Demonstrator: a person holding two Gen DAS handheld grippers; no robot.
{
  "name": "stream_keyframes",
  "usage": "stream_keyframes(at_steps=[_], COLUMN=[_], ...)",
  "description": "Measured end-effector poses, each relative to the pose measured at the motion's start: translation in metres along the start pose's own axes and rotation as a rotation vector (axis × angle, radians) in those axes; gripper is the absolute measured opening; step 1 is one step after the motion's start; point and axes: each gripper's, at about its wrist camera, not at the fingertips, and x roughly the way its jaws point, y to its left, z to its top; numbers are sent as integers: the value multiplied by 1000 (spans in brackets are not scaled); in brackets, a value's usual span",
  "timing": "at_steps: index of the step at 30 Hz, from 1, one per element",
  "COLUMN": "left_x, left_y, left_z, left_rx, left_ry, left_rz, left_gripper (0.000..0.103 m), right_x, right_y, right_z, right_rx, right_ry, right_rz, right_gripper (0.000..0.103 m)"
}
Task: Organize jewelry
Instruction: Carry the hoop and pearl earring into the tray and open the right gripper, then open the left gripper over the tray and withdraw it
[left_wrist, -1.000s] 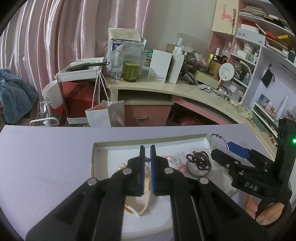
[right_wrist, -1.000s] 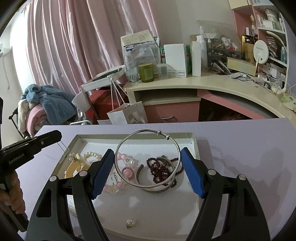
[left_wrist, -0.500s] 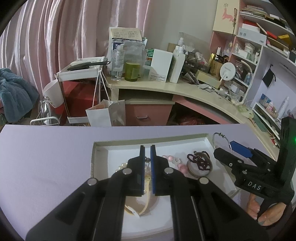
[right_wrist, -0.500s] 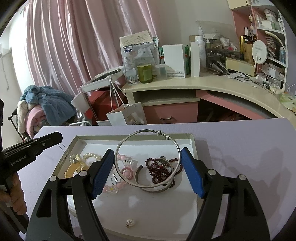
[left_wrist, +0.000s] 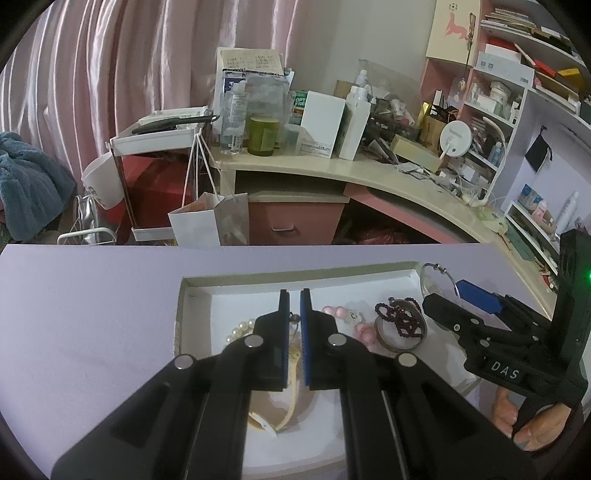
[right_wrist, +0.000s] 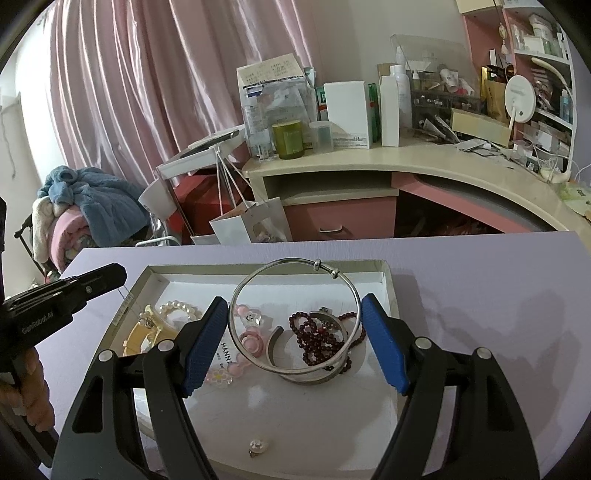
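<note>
Right wrist view: right tool (right_wrist: 293, 338) grips silver bangle (right_wrist: 295, 314) between blue pads, upright above white tray (right_wrist: 388, 284) on purple bench (right_wrist: 480, 280). Left tool (left_wrist: 294, 325) pinched shut on thin chain (right_wrist: 123, 295), over tray's left side.

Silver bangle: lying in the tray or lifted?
Lifted. The bangle stands tilted between the right tongs' blue pads, spanning them, above the tray.
</note>
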Motion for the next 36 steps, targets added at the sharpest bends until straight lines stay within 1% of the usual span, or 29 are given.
stream_keyframes(at_steps=[4, 6, 7, 18, 25, 29, 31, 33, 34, 36], left_x=[0, 0, 0, 0, -1, -4, -8, -13, -15, -22], left_y=[0, 0, 0, 0, -4, -4, -2, 2, 4, 10], left_z=[0, 0, 0, 0, -10, -11, -12, -14, -14, -17], left_rx=[-1, -1, -1, -1, 4, 1, -7, -17, -21, -32], left_ry=[0, 0, 0, 1, -4, -4, -9, -17, -21, -30], left_rz=[0, 1, 0, -1, -8, 2, 6, 15, 19, 33], left_gripper=[6, 6, 6, 7, 7, 7, 11, 25, 28, 43], right_x=[0, -3, -5, -15, -20, -22, -23, -27, -29, -33], right_y=[1, 2, 1, -11, -16, -17, -17, -17, -16, -15], right_z=[0, 1, 2, 1, 1, 0, 0, -1, -1, -2], right_rx=[-2, 5, 8, 33, 34, 34, 31, 25, 23, 19], right_ry=[9, 1, -4, -18, -27, -30, -31, -34, -36, -40], right_rz=[13, 22, 24, 3, 1, 2, 3, 1, 0, 0], right_gripper=[76, 81, 82, 82, 82, 82, 82, 82, 82, 82])
